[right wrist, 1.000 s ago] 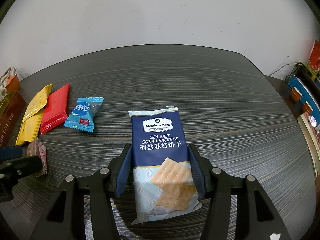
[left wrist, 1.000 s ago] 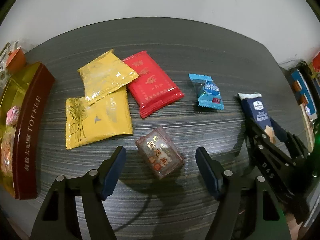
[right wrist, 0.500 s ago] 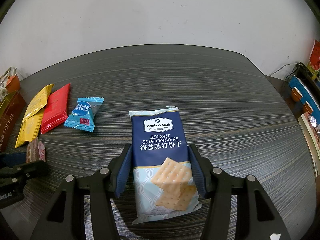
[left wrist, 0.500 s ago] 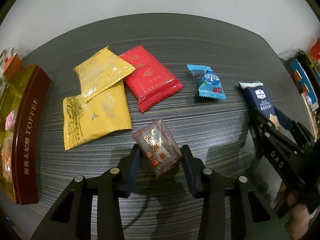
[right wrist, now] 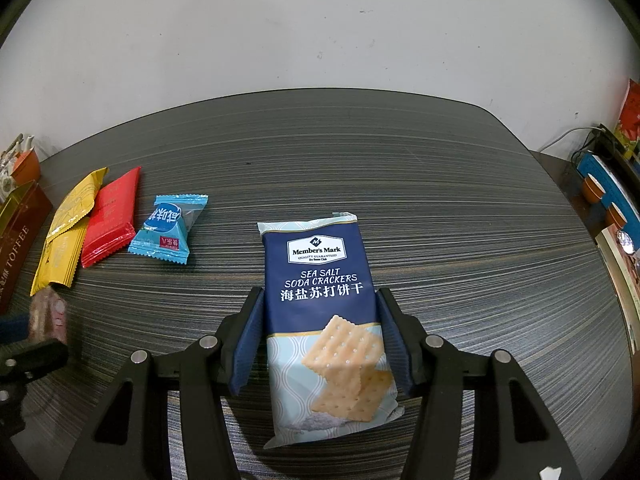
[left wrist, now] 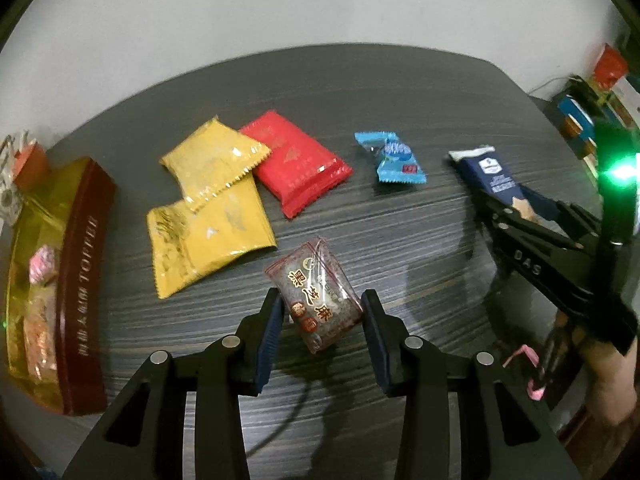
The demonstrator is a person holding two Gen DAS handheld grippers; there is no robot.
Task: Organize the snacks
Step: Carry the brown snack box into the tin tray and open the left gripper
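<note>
The left hand-held gripper (left wrist: 322,316) is clamped on a small translucent brown sesame candy packet (left wrist: 316,294), which is pinched between the two blue pads near its lower half and is tilted, its upper end leaning to the left. The packet appears lifted just clear of the dark wood-grain bench (left wrist: 400,92), with its shadow thrown on the surface below.

The right hand-held gripper (right wrist: 320,338) is closed on a navy pack of Member's Mark sea salt soda crackers (right wrist: 324,304); the pads are pressed against both long edges of the pack, which is laid flat on the bench with its printed face up and its top end pointed away from the camera. In the left wrist view the same pack is seen at the far right, between the other gripper's black fingers.

Behind the sesame candy, two yellow sachets (left wrist: 212,208) are overlapped, the smaller one lying on top of the larger. A red sachet (left wrist: 296,168) is touching the upper yellow one on its right. A light blue wrapped candy (left wrist: 394,158) is placed well apart from the red sachet, between it and the cracker pack. At the left edge of the bench a gold and maroon toffee box (left wrist: 84,280) is standing open, with wrapped sweets visible inside.
</note>
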